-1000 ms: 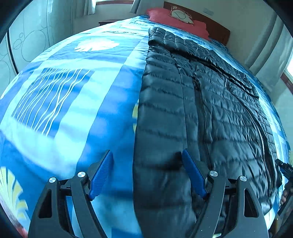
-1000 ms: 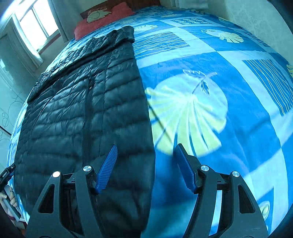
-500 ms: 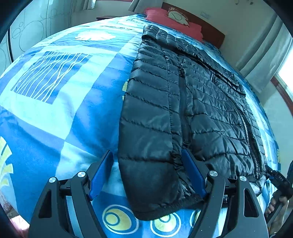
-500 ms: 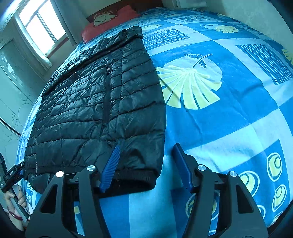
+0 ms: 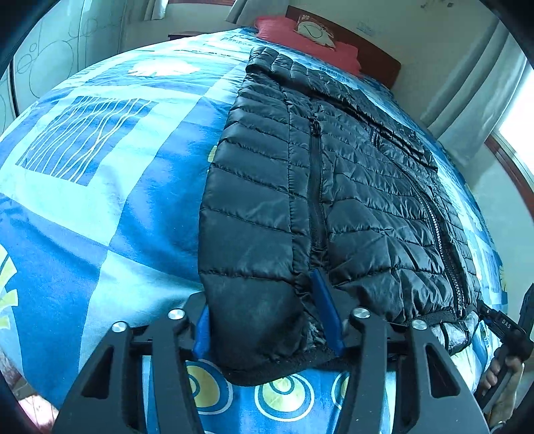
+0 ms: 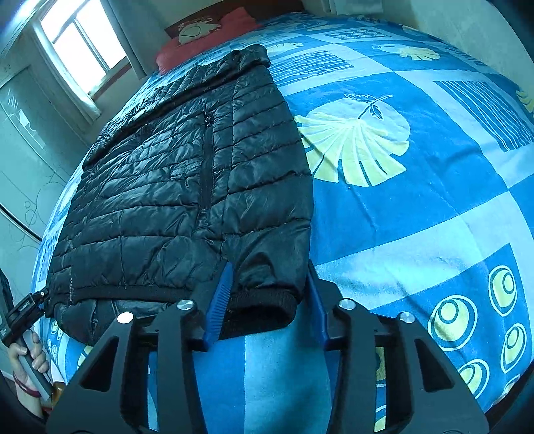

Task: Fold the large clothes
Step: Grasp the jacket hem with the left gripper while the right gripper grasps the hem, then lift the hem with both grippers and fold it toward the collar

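Note:
A black quilted puffer jacket [image 5: 333, 187] lies flat along the bed, collar toward the headboard, sleeves folded in over its sides. It also shows in the right wrist view [image 6: 187, 187]. My left gripper [image 5: 267, 327] is closing around the cuff end of the left sleeve [image 5: 253, 300], which fills the gap between the blue pads. My right gripper [image 6: 267, 300] straddles the black ribbed cuff of the other sleeve [image 6: 263, 307], pads close on both sides. Whether either gripper pinches the fabric is not clear.
The bed has a blue patterned cover [image 6: 400, 207] with leaf and circle prints. A red pillow [image 5: 300, 30] lies by the wooden headboard. A window [image 6: 83, 50] and curtains are beyond. The other gripper and hand show at each frame edge [image 5: 507, 337], [image 6: 20, 320].
Both grippers have drawn back to the jacket's bottom end and lowered onto the sleeve cuffs. Their jaws have narrowed from wide open to close around the cuffs.

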A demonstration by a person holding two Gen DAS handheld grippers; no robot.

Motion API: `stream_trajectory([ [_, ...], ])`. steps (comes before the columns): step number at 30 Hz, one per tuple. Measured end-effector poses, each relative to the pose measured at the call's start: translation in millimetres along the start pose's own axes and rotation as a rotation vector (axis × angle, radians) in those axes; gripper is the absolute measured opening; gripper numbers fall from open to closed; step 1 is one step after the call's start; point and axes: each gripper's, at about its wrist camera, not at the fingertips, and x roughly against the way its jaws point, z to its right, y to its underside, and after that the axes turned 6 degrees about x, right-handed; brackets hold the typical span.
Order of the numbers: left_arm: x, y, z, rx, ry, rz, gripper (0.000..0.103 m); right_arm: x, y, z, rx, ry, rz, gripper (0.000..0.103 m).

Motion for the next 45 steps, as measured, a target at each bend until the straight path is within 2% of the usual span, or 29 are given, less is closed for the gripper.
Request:
stream_trajectory([
  [3, 2, -1, 0, 0.013, 0.001, 0.008, 0.036, 0, 0, -3, 0.005, 0.007, 0.011, 0.027],
  [4, 3, -1, -1, 0.018, -0.002, 0.013, 0.028, 1, 0, -3, 0.000, 0.002, 0.020, 0.025],
  [6, 6, -3, -3, 0.033, 0.003, 0.015, 0.024, 4, 0, -2, -0.009, -0.021, 0.033, 0.016],
  [11, 13, -3, -5, 0.063, 0.019, 0.039, 0.018, 10, 1, -5, -0.018, -0.043, 0.051, 0.012],
  [21, 44, -7, 1, 0.069, 0.055, 0.103, 0.014, 36, 1, 1, -0.065, -0.129, 0.093, 0.010],
  [26, 60, -7, 2, 0.067, 0.074, 0.116, 0.013, 51, 1, 0, -0.061, -0.144, 0.110, 0.010],
  [37, 94, 11, -3, 0.061, 0.068, 0.095, 0.013, 88, 19, 8, -0.104, -0.158, 0.108, 0.010],
  [42, 113, 21, -12, 0.143, 0.098, 0.058, 0.013, 109, 31, 8, -0.137, -0.150, 0.094, 0.010],
  [45, 124, 26, -12, 0.154, 0.078, 0.072, 0.013, 120, 34, 7, -0.142, -0.159, 0.094, 0.010],
])
